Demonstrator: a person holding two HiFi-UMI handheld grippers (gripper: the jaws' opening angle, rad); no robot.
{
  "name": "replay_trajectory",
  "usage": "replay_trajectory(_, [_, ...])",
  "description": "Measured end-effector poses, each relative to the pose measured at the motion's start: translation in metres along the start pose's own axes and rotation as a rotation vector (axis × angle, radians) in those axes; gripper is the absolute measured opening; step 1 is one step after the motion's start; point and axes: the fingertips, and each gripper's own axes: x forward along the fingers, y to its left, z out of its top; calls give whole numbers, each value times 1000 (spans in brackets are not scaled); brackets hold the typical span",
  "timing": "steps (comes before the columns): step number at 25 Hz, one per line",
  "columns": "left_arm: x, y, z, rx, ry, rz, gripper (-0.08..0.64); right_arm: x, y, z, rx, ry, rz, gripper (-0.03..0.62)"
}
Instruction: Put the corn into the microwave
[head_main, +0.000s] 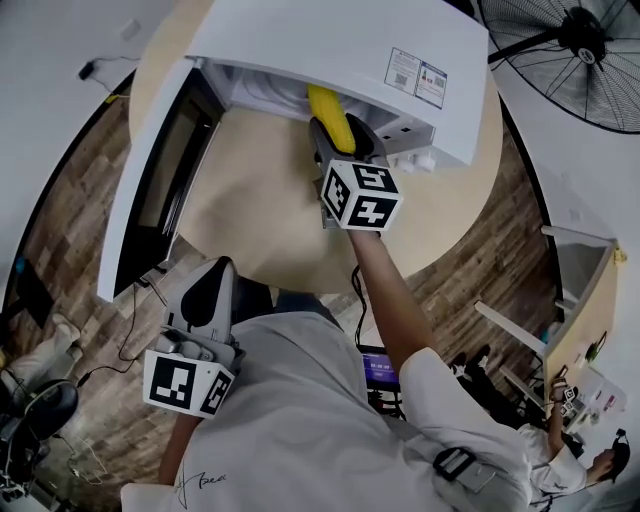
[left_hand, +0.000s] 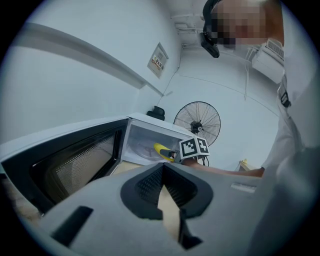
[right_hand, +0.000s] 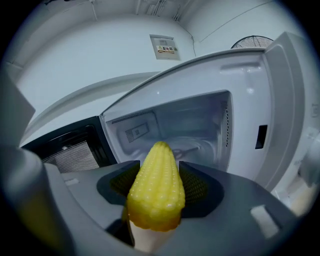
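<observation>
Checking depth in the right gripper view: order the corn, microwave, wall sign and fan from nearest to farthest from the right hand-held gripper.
1. Corn, clamped in the right hand-held gripper.
2. Microwave, open, straight ahead.
3. Wall sign, top centre, and fan, top right: both beyond the microwave, too close to call.

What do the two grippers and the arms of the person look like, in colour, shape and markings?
The left gripper and the right gripper both have light grey bodies, with black ribbed pads on the inner side of the jaws. Each carries a white cube with black square markers: the left cube and the right cube. The person wears a white short-sleeved shirt.
</observation>
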Motion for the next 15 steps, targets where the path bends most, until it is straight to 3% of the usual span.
replay_trajectory(15, [2, 7, -2, 0, 20, 11, -8, 41, -13, -3, -52, 28, -54, 258])
